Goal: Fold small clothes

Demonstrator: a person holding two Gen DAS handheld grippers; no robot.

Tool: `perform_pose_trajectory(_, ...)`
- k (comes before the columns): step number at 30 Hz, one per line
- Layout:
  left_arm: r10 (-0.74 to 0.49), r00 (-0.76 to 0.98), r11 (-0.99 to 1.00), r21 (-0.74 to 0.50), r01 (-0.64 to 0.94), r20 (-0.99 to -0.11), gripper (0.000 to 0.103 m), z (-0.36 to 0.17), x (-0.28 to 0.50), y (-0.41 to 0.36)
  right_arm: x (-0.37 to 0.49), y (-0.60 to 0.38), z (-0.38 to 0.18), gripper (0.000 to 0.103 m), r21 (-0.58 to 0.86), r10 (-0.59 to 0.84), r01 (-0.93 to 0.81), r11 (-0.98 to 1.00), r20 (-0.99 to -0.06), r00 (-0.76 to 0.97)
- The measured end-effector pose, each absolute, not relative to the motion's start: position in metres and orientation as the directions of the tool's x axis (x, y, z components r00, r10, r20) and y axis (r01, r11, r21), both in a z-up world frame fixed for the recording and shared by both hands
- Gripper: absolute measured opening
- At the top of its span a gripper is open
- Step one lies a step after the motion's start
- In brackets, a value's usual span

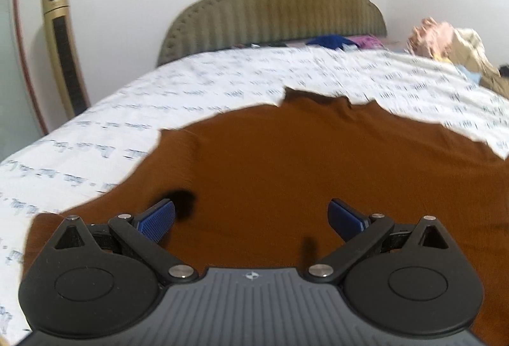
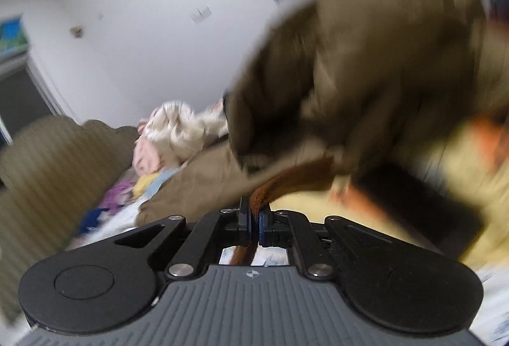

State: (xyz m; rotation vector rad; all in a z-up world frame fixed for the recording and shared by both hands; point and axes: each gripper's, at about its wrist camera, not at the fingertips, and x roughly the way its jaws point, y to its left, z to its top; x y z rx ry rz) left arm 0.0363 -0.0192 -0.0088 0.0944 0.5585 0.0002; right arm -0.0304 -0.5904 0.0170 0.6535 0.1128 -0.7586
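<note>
A rust-brown garment [image 1: 302,161] lies spread flat on the white patterned bedsheet [image 1: 191,81] in the left wrist view. My left gripper [image 1: 251,215] hovers just over its near part, open, with nothing between its blue pads [image 1: 157,220]. In the right wrist view my right gripper [image 2: 254,214] is shut on a bunched edge of the brown garment [image 2: 292,180], which runs forward and to the right from the jaws. This view is heavily blurred.
A padded olive headboard [image 1: 280,2] stands at the far end of the bed, a gold tower fan [image 1: 63,50] at the left wall. A pile of clothes [image 1: 451,43] sits far right on the bed. Olive-brown fabric [image 2: 366,59] looms close before the right gripper.
</note>
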Motion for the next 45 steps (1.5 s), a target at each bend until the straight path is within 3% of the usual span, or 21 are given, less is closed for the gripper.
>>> perform_pose_trajectory(5,0.043,0.820,0.993,0.114,0.028,-0.571,0.103,-0.003,0.029,-0.004,-0.003,-0.488,0.045,0.010,0.202,-0.530,0.572,0.795,-0.227,0.817)
perform_pose_trajectory(9,0.053,0.819,0.991,0.133,0.029,-0.571,0.103,0.000,0.015,0.011,0.033,-0.405,0.040,0.010,0.059,-0.365,0.391,0.918,-0.260,0.894)
perform_pose_trajectory(21,0.105,0.805,0.989,0.149,-0.021,-0.583,0.103,0.003,-0.008,0.042,0.121,-0.174,0.023,0.010,-0.063,0.045,-0.080,0.995,-0.438,0.898)
perform_pose_trajectory(27,0.117,0.802,0.991,0.121,-0.057,-0.586,0.103,0.005,-0.010,0.060,0.137,-0.088,0.007,0.010,-0.061,0.136,-0.194,0.979,-0.511,0.848)
perform_pose_trajectory(37,0.143,0.789,0.990,0.093,-0.109,-0.597,0.103,0.005,-0.007,0.082,0.162,-0.047,-0.002,0.013,0.022,0.235,-0.273,0.962,-0.580,0.780)
perform_pose_trajectory(39,0.147,0.793,0.989,0.089,-0.117,-0.591,0.103,0.007,-0.009,0.087,0.169,-0.048,-0.009,0.027,0.082,0.292,-0.309,0.948,-0.616,0.732)
perform_pose_trajectory(40,0.154,0.797,0.988,0.088,-0.127,-0.585,0.103,0.009,-0.010,0.089,0.170,-0.051,-0.012,0.041,0.116,0.316,-0.316,0.942,-0.623,0.715)
perform_pose_trajectory(45,0.196,0.797,0.979,0.064,-0.195,-0.571,0.103,0.016,-0.011,0.109,0.143,-0.076,0.006,0.043,0.263,0.395,-0.297,0.918,-0.548,0.737)
